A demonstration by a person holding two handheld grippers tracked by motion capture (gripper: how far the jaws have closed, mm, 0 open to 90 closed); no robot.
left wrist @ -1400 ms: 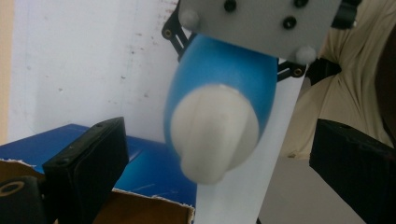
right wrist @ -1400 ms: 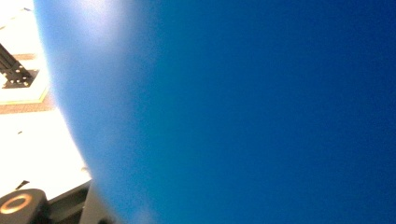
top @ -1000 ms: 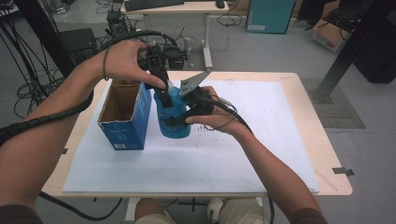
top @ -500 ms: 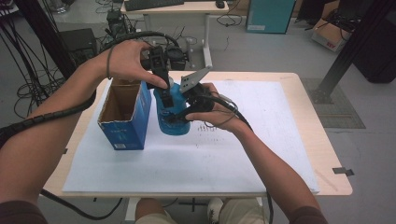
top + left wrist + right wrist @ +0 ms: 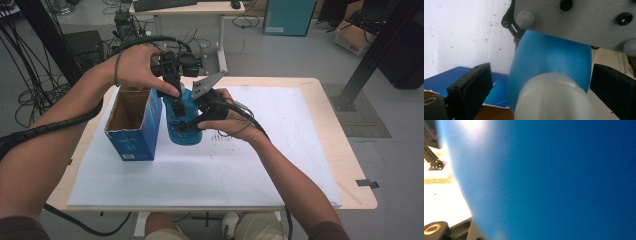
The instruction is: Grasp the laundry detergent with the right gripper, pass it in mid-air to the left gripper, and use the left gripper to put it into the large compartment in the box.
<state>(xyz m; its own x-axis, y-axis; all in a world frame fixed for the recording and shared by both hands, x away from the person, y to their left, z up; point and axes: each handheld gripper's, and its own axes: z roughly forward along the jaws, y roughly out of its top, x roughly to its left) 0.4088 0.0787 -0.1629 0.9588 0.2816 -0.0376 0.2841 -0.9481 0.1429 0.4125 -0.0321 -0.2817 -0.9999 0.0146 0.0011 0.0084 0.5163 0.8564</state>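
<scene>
White paper (image 5: pixel 280 150) covers my wooden table (image 5: pixel 320 90); cables and desks sit behind. Left gripper (image 5: pixel 172 92) comes down over the blue bottle (image 5: pixel 184 122), jaws apart on either side of its white cap (image 5: pixel 554 97), not touching. Right gripper (image 5: pixel 200 117) is pressed to the bottle's side; I can't tell whether it's clamped. Bottle stands upright on the paper, just beside the open blue box (image 5: pixel 131 127).

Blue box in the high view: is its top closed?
No, the blue box stands open-topped beside the blue bottle, its brown inside showing.
</scene>
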